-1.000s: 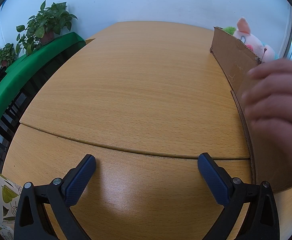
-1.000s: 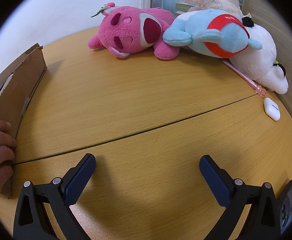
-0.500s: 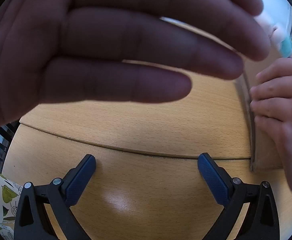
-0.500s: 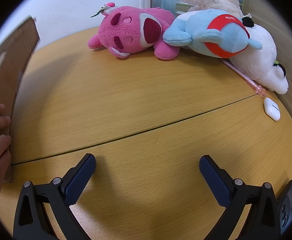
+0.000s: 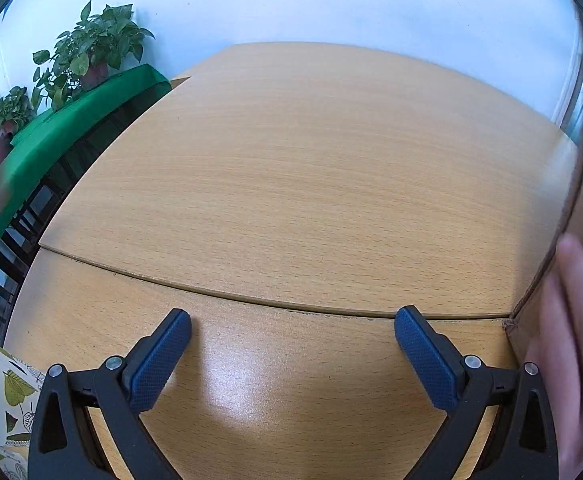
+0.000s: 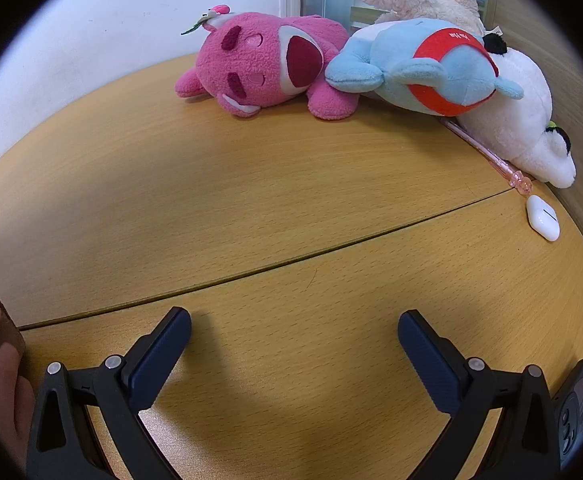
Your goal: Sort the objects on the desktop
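Resting on the desk (image 6: 251, 200), both the left gripper (image 5: 291, 336) and right gripper (image 6: 293, 336) gape empty; sorting hasn't started, probably the pink plush (image 6: 259, 68) at the far edge first.

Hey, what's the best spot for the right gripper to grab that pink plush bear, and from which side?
Judging by its pose, take the pink plush bear across the near leg sticking out toward the right gripper, coming straight in from the front: its far side presses against the blue plush.
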Demonstrator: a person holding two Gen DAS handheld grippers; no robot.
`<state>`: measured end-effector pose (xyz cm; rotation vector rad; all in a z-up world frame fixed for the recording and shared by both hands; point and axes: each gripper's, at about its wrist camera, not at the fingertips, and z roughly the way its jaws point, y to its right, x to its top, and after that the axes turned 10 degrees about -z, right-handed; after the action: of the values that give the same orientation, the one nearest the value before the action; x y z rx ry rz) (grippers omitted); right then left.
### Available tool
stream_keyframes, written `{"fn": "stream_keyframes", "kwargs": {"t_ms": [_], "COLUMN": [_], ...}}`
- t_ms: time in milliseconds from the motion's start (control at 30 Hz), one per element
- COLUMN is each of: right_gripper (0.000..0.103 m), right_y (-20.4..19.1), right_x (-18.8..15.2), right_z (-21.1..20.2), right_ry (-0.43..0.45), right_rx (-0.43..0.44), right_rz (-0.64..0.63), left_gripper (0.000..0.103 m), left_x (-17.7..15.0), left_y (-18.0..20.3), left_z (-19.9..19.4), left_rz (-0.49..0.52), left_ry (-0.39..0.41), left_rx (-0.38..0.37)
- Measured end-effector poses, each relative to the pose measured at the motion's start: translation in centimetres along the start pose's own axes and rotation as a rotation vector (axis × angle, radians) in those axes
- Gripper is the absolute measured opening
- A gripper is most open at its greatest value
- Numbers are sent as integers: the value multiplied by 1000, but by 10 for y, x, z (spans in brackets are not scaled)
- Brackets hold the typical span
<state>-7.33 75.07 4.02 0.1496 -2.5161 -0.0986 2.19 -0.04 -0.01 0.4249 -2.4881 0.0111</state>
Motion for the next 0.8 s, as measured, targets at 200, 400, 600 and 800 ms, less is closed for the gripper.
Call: {"fn": "stream_keyframes", "kwargs": {"t_ms": [200,400,600,800], "right_gripper": [103,103,103,103], "right_y": [0,0,-1,-1], "right_x": [1,2,4,3], "right_z": [0,1,2,1], "right_ry": [-2,-2,-2,1], "right_rx": [1,1,3,10], "right_rz": [-2,-1,-4,-13], "left_gripper": [103,103,103,103], "left_x": [-7,6,10,15], "left_y": [-3,4,5,9], "left_z": [-9,6,12,13], "left_rz": [0,-2,-1,0], "left_ry": [1,0,-1,0], "left_rx": [-1,-2,-1,0]}}
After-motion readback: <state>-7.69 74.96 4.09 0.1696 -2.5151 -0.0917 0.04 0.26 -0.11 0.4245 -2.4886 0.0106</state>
